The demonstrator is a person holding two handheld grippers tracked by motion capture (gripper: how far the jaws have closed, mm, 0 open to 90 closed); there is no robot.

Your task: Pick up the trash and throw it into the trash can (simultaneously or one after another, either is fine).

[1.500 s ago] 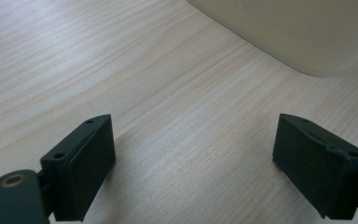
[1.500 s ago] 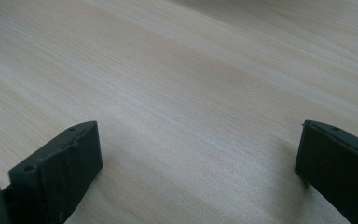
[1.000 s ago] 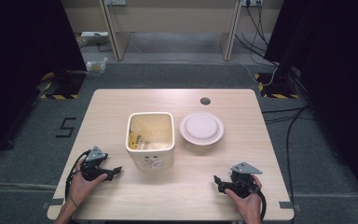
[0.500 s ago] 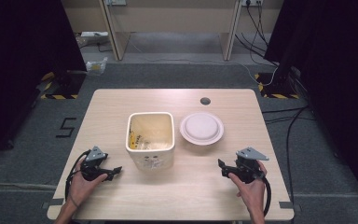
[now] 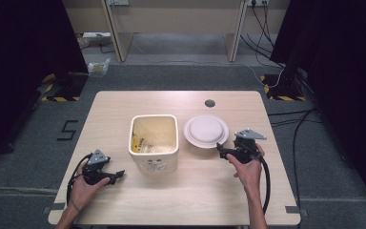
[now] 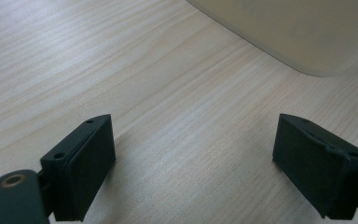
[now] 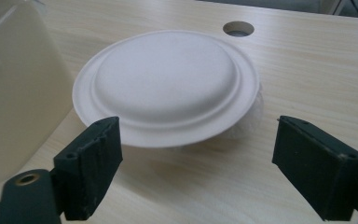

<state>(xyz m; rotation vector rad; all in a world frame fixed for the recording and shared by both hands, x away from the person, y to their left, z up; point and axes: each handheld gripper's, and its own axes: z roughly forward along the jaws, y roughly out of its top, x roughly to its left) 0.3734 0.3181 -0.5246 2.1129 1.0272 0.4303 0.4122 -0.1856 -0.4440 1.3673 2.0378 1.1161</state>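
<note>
Plate (image 7: 168,84) — upside down, just ahead of right gripper (image 7: 196,172); both grippers' jaws wide — empty.

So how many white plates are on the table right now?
1 that I can see: an upside-down white plate right of the cream bin, just ahead of the open right tool. It sits raised on something under its far edge, so another could be hidden beneath.

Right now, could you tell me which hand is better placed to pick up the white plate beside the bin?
The right. Its claw is open and faces the upturned white paper plate, close to the rim. The left claw sits on the other side of the cream bin, pointing at the bin wall.
</note>
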